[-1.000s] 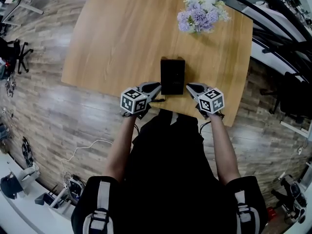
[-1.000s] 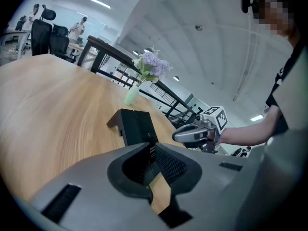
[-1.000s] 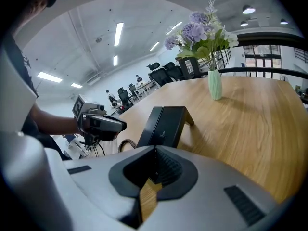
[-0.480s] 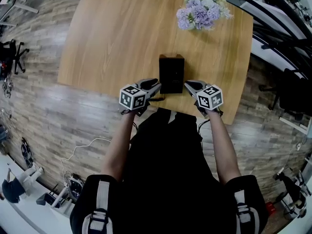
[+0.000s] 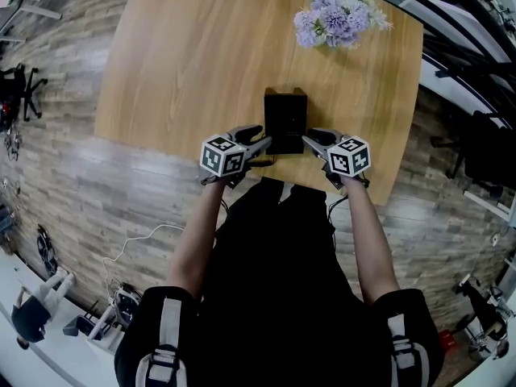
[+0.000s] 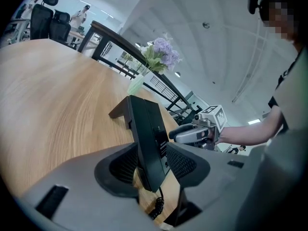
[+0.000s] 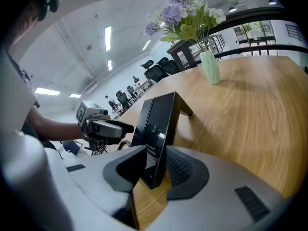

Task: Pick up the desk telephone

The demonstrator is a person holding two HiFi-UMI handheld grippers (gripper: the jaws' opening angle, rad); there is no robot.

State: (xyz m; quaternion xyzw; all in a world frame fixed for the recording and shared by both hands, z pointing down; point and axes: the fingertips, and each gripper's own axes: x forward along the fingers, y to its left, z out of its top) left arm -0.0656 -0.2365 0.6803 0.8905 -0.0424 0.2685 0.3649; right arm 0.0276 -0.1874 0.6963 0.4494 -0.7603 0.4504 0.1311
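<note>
Under you runs a grey plank floor (image 5: 72, 192), and on it stands the wooden table (image 5: 185, 63), by far the biggest thing in front of you. Its top is bare wood over most of its width. Your two forearms reach forward from your dark top to the table's near edge.

At the far right corner of the table stands a bunch of lilac and white flowers (image 5: 334, 14) in a pale green vase (image 7: 210, 66), well apart from everything else.

The desk telephone (image 5: 285, 118) is a black slab propped at a tilt on its own stand. It sits on the table close to the near edge, straight ahead of you and between your two grippers.

Your left gripper (image 5: 260, 138) comes at the telephone's left side and your right gripper (image 5: 311, 139) at its right side, each with a marker cube (image 5: 223, 156) behind the fingers.

Both sets of jaws have just been opening and now stand spread. In the left gripper view the telephone's edge sits between the ribbed pads (image 6: 122, 165). In the right gripper view the other edge sits between that gripper's pads (image 7: 180, 170). Neither pair is seen clamping it.

A black coiled cord (image 6: 157, 207) hangs below the telephone's near corner.
</note>
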